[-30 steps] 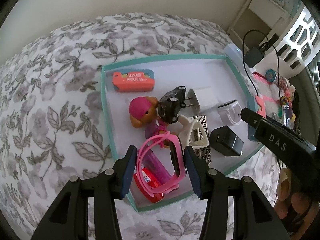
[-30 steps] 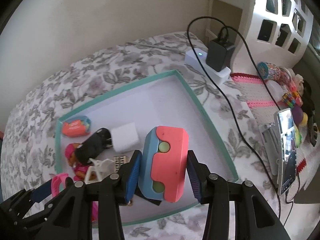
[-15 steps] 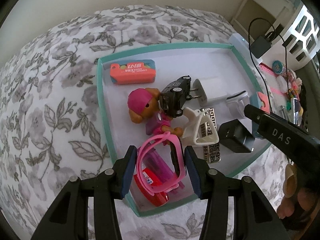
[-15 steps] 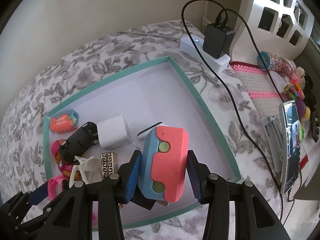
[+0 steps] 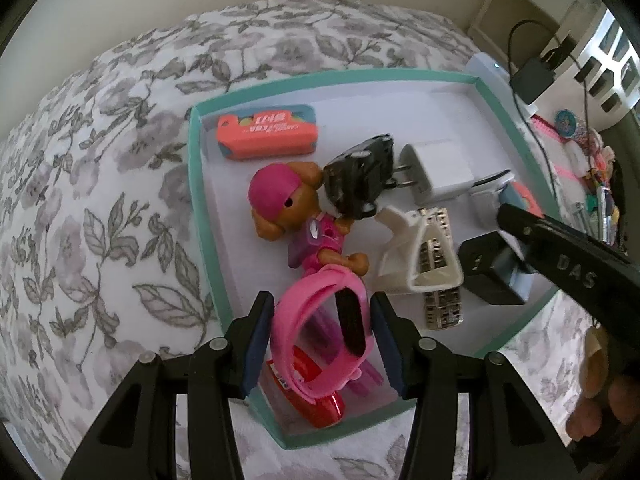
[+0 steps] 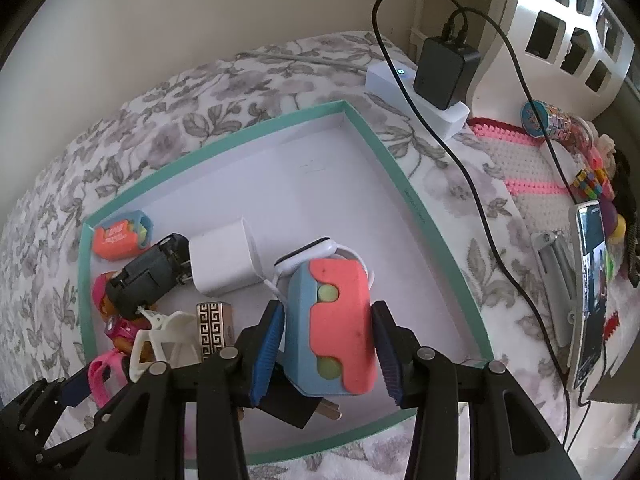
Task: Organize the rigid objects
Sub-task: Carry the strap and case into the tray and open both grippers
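Pink is the watch band [image 5: 320,332] that the left gripper [image 5: 322,340] holds between its two blue pads, above the near left corner of the teal tray [image 5: 196,184]. Under it lie a red item [image 5: 316,404] and a purple one that I cannot name. The right gripper [image 6: 326,346] is closed on a blue and coral case [image 6: 334,330], above the near part of the same tray.

Inside the tray, a second coral case [image 5: 266,132] lies in the far left corner. Near it is a toy dog with a pink cap [image 5: 280,200], touching a black toy car [image 5: 360,182]. A white plug adapter [image 5: 436,172] is just right of the car. A white clip [image 5: 404,256] rests partly over a patterned lighter [image 5: 440,304]. A black charger [image 5: 490,272] lies on the right, below the right gripper.

The tray stands on a floral bedcover [image 5: 100,200].
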